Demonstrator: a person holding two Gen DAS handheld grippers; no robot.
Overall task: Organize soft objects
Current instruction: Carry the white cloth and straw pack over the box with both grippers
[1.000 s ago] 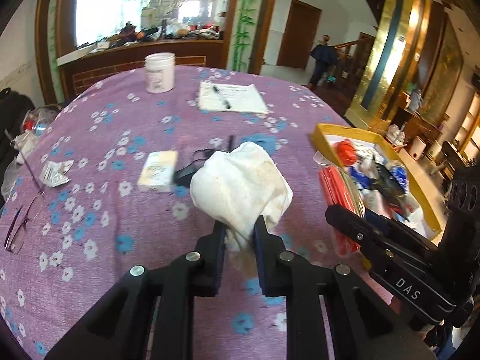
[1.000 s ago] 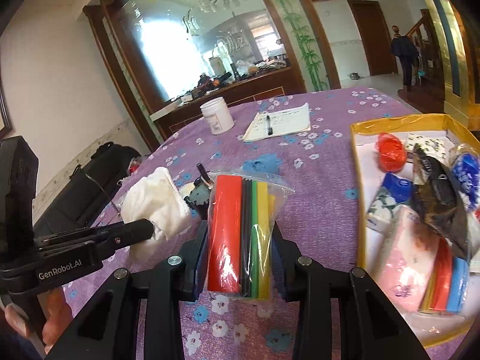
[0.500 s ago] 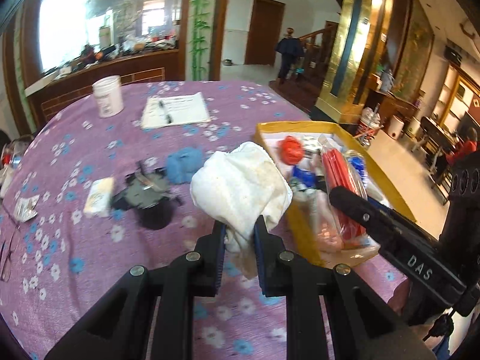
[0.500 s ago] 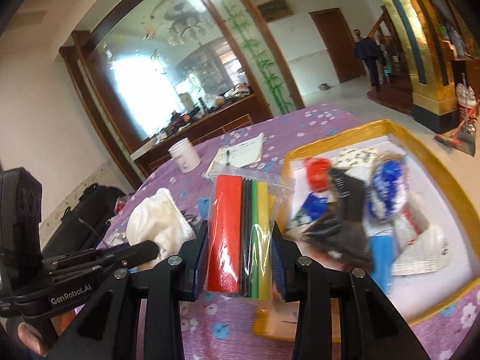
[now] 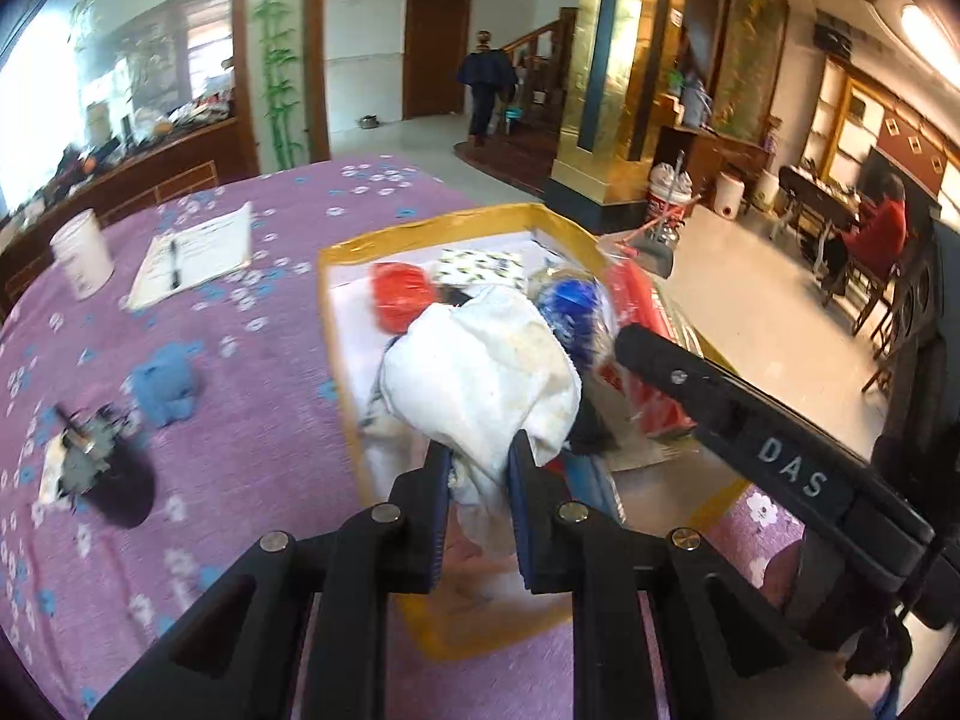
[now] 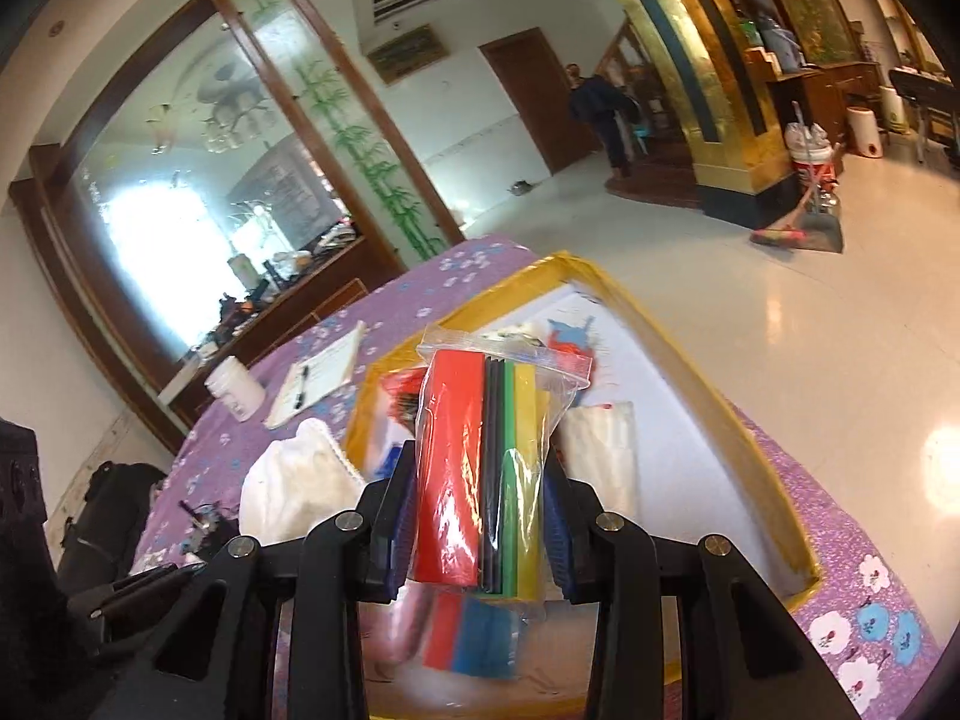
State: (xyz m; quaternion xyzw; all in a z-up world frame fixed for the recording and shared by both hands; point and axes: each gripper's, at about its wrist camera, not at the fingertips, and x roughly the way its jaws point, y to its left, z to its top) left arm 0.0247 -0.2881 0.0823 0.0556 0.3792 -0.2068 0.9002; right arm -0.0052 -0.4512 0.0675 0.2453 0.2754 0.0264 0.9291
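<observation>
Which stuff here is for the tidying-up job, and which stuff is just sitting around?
For the job:
- white cloth in the left gripper
- bag of colored sheets in the right gripper
- yellow box

Just lying about:
- white jar
- notepad with pen

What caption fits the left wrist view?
Left gripper holds a white cloth above the yellow-rimmed box.

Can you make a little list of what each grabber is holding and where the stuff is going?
left gripper: shut on crumpled white cloth, held over the box
right gripper: shut on clear plastic bag of red, black, green and yellow foam sheets, over the box
yellow-rimmed box: on the purple flowered tablecloth, already holding soft items
left on table: small blue plush toy
</observation>
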